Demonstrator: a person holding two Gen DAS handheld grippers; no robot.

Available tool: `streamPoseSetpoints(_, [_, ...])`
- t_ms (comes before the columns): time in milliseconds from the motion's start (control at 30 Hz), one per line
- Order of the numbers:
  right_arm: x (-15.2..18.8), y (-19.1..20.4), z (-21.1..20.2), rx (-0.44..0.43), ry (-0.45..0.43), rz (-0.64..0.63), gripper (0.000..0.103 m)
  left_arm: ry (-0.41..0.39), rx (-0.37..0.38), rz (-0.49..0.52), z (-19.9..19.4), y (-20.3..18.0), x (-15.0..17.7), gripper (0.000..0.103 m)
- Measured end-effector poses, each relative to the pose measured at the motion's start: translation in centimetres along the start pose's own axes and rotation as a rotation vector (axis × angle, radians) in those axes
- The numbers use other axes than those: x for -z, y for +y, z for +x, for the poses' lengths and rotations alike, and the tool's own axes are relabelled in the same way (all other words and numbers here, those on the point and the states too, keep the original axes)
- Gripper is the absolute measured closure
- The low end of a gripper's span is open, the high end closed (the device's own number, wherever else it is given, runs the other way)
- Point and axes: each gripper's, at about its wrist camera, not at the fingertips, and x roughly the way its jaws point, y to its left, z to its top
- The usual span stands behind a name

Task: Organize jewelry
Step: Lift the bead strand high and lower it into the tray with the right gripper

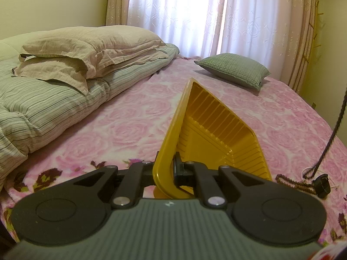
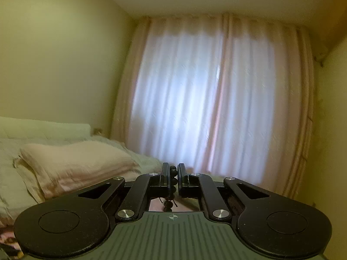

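**Operator:** Left wrist view: what do you hold?
**Manual:** Your left gripper [image 1: 166, 171] clamps the yellow tray [image 1: 216, 134] by its rim, tilted above the pink bedspread [image 1: 121, 117]. Your right gripper [image 2: 172, 174] pinches a dark bead strand [image 2: 172, 181]. More beads [image 1: 292, 183] lie right of the tray.

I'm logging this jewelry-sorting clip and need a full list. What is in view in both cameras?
tray: one, yellow, tilted above the bed, gripped at its near rim
hanging bead strand: one, dark, dangling at right
bead strand on bed: one, brown, right of tray
blanket: one, pink floral, on bed
pillows: stacked, beige, left
quilt: one, striped green, under pillows
cushion: one, green checked, far side
curtains: pink-white, over window
left tool: black, shut on tray
right tool: black, shut on beads
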Motion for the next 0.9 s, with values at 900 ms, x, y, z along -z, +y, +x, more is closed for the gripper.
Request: streamPoseSetpoints(900, [5.8,11.0,9.5,-0.369,0.245,0.013,0.097,-0.004,0.012,-0.013,-0.1,0.1,0.3,0.096])
